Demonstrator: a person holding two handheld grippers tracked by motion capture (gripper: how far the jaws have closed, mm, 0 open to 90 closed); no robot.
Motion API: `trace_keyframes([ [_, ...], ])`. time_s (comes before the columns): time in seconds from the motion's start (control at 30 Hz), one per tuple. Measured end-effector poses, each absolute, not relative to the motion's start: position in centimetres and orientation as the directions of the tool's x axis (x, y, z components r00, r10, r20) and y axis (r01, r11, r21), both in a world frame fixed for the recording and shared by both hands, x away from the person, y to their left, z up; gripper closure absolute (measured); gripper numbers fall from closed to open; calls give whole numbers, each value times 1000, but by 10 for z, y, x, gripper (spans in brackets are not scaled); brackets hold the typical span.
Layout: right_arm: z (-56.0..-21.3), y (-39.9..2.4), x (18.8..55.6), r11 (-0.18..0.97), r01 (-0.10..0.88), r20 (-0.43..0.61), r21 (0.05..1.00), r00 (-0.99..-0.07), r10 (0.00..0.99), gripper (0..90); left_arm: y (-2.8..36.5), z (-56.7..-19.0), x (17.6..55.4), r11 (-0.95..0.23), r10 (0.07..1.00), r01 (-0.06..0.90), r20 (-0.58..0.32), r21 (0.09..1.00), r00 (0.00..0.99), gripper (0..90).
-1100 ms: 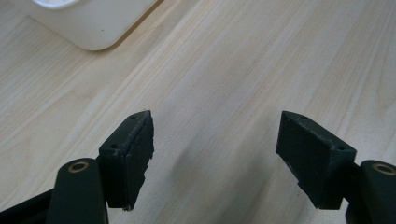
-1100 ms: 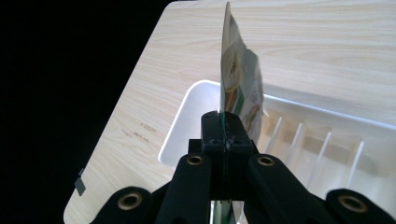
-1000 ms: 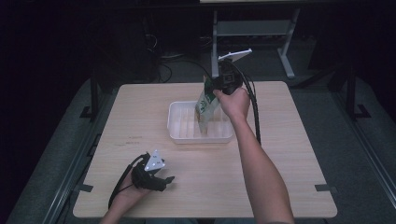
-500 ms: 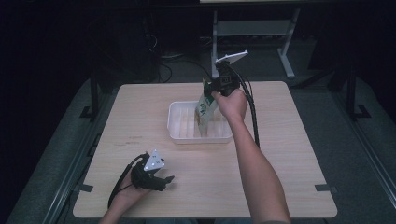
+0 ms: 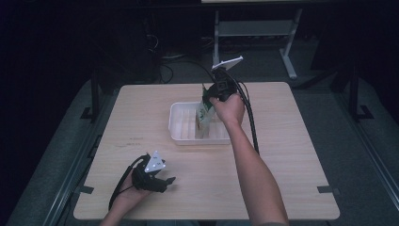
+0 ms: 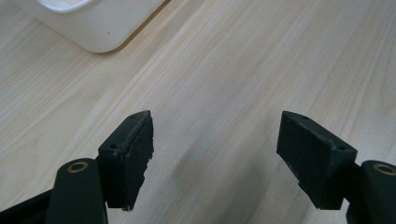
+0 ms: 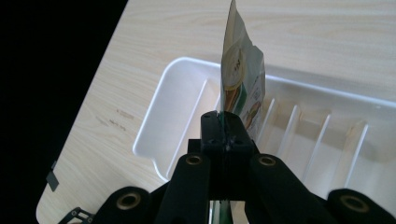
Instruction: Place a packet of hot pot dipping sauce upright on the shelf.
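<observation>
A green and beige printed pouch (image 5: 203, 118) hangs upright over the white divided tray (image 5: 181, 134) at the table's middle. My right gripper (image 5: 208, 98) is shut on its top edge, and its lower end reaches down among the tray's slots. In the right gripper view the black jaws (image 7: 226, 126) meet on the pouch (image 7: 240, 77), with the tray (image 7: 175, 98) and its ribs beyond. My left gripper (image 5: 165, 182) rests low at the table's front left, held in a hand. Its jaws (image 6: 215, 154) stand wide open with bare wood between them.
The wooden table (image 5: 291, 141) has free room to the right of the tray and along its front. A corner of the tray (image 6: 98, 32) shows ahead of the left gripper. A black cable (image 5: 251, 127) trails from the right gripper along the forearm. Dark floor surrounds the table.
The right gripper has sunk slightly with the pouch, bringing the pouch's lower end further into the tray. The left gripper has stayed put.
</observation>
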State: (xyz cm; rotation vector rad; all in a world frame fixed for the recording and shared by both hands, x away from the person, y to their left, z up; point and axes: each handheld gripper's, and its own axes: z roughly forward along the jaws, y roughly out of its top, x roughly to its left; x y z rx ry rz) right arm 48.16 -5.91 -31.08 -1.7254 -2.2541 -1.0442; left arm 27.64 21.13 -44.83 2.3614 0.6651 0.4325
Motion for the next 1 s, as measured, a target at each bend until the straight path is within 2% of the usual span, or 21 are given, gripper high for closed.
trace_keyframes([
  [0.47, -320, -51, 479, 189, 891, 434, 412, -374, 820, 851, 211, -448, 277, -667, 561, 349, 135, 659, 816, 262],
  [1.0, -318, -57, 476, 206, 890, 463, 406, -395, 794, 783, 212, -448, 277, -663, 566, 350, 137, 662, 813, 260],
])
